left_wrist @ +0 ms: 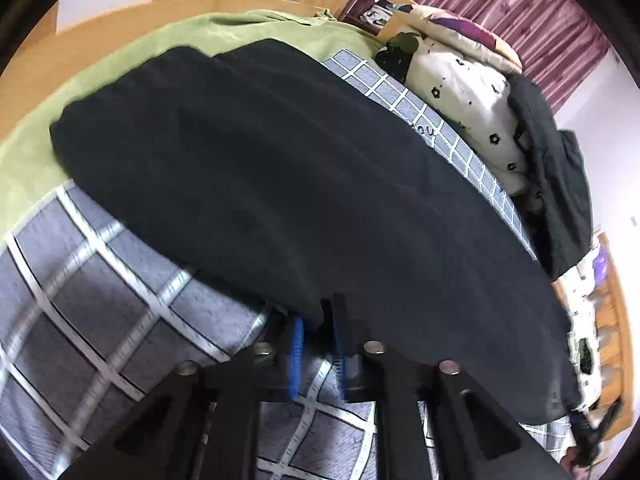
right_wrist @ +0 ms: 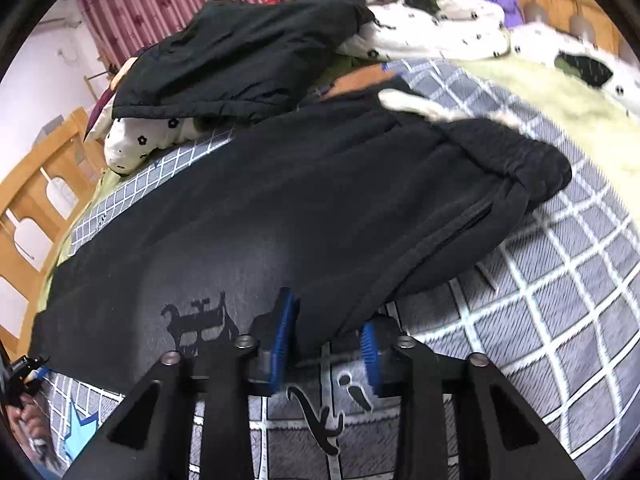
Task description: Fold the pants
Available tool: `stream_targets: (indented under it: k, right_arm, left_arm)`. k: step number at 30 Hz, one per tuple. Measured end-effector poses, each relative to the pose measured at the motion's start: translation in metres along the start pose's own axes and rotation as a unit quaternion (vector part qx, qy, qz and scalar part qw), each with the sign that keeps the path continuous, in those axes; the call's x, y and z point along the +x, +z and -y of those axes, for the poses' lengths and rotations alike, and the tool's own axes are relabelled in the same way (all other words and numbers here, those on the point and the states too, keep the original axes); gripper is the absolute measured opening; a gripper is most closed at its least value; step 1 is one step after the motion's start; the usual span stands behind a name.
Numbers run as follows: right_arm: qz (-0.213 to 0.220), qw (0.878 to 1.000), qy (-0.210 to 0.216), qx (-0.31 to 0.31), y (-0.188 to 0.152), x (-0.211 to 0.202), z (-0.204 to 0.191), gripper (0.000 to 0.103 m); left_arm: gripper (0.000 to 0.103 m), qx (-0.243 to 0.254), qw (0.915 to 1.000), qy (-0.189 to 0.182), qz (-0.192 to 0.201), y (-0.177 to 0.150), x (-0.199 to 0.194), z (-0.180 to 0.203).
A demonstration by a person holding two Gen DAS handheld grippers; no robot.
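Black pants point(left_wrist: 280, 184) lie flat on grey checked bedsheet point(left_wrist: 100, 300), no containers. Left gripper point(left_wrist: 316, 344) pinches near hem edge, jaws nearly together. Right gripper point(right_wrist: 326, 344) half-closed around near edge; contact unclear. Bare sheet right.

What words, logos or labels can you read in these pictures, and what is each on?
"you", partly covered: grid bedsheet, beside the black pants.
Nike-style logo, lettering blurred: white item by the curtain.
Large black script on the bedsheet: cut off, unreadable.
Pants print: a picture, no words.
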State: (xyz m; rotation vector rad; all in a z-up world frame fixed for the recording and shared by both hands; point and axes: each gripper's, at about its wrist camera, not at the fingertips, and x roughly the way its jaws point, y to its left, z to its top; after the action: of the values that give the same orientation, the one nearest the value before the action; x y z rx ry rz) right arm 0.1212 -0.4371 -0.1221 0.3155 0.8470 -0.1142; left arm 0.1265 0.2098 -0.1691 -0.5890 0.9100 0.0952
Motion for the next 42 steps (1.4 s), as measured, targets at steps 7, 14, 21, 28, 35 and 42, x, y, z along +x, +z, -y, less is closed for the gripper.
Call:
stream_targets:
  k: [7, 14, 21, 28, 35, 42]
  right_arm:
    - [0.050, 0.998, 0.020, -0.034, 0.043, -0.035, -0.025, 0.024]
    - [0.077, 0.996, 0.024, -0.043, 0.102, -0.027, -0.044, 0.022]
    - [0.079, 0.996, 0.031, -0.035, 0.146, 0.022, -0.049, 0.023]
    - [0.052, 0.997, 0.001, -0.048, 0.173, 0.099, -0.059, 0.022]
    - [-0.004, 0.999, -0.025, -0.023, 0.181, 0.156, -0.050, 0.027]
    - [0.023, 0.998, -0.019, -0.063, 0.143, 0.079, -0.052, 0.066]
  left_arm:
    - [0.011, 0.054, 0.9951, -0.026, 0.079, 0.039, -0.044, 0.036]
    - [0.010, 0.108, 0.9857, -0.011, 0.129, 0.097, -0.037, 0.081]
    - [0.010, 0.141, 0.9798, 0.033, 0.138, 0.145, 0.027, 0.118]
    - [0.010, 0.167, 0.9733, 0.095, 0.125, 0.161, 0.108, 0.133]
    - [0.036, 0.194, 0.9722, 0.115, 0.063, 0.162, 0.133, 0.143]
    - [0.080, 0.217, 0.9702, 0.060, 0.089, 0.098, 0.050, 0.146]
